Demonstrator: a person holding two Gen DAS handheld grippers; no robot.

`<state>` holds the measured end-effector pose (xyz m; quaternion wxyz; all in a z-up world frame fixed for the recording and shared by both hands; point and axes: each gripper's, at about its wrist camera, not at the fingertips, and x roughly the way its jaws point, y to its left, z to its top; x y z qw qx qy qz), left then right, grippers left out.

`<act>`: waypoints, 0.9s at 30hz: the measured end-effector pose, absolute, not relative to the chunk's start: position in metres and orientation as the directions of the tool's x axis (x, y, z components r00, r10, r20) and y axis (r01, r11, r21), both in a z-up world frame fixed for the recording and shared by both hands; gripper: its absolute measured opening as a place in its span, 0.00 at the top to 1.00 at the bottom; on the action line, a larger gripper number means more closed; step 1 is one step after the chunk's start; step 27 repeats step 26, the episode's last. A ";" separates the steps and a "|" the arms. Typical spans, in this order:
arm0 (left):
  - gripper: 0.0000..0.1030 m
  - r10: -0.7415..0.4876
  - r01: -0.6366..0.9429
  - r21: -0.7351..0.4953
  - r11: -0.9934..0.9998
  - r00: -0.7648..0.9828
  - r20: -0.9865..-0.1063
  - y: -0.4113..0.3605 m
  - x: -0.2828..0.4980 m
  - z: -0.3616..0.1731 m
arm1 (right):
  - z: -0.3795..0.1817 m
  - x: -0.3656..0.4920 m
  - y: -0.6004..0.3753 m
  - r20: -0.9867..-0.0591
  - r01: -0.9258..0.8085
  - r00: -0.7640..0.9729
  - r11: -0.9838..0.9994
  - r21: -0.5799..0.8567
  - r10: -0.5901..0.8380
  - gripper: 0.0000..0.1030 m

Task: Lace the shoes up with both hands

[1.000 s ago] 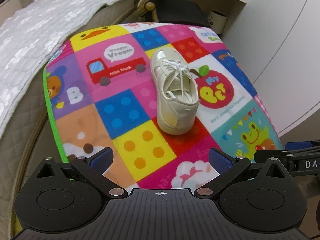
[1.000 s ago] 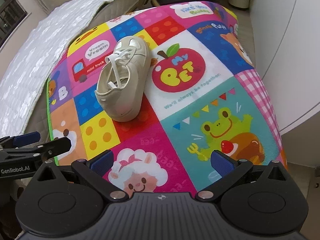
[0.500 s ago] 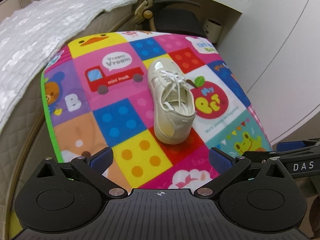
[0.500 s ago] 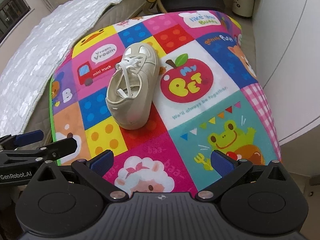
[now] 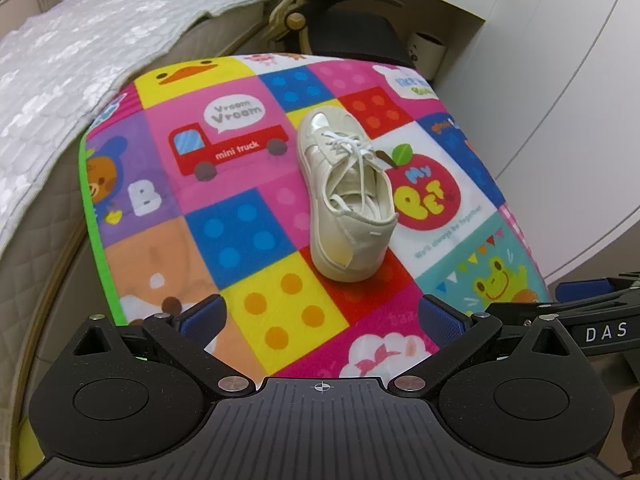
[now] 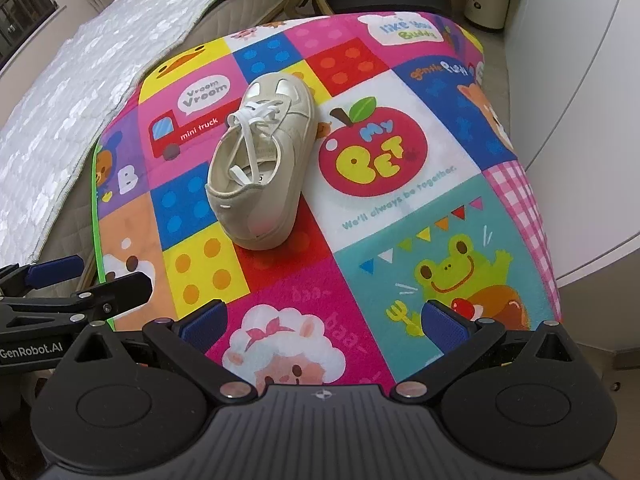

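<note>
Both tongs gaping, empty: left gripper (image 5: 320, 316) and right gripper (image 6: 322, 316) poised over the mat's (image 6: 400, 272) near edge. Shoe (image 5: 346, 196) mid-mat, heel nearest, well ahead. Laces (image 6: 256, 120) threaded low, ends loose inside. Upper eyelets and bow apparently not yet done.

We are in a home bedroom: a bed (image 5: 80, 52) at upper left, a children's play mat (image 5: 248, 232) mid-frame, a chair (image 5: 352, 28) at top.
</note>
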<state>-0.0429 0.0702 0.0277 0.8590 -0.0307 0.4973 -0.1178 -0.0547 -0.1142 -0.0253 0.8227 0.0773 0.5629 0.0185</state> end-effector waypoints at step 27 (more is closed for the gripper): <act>0.00 -0.274 0.228 -0.163 0.960 0.650 -0.709 0.075 -0.039 0.026 | -0.034 -0.038 -0.128 -0.882 0.060 0.446 0.979 0.195 0.148 0.00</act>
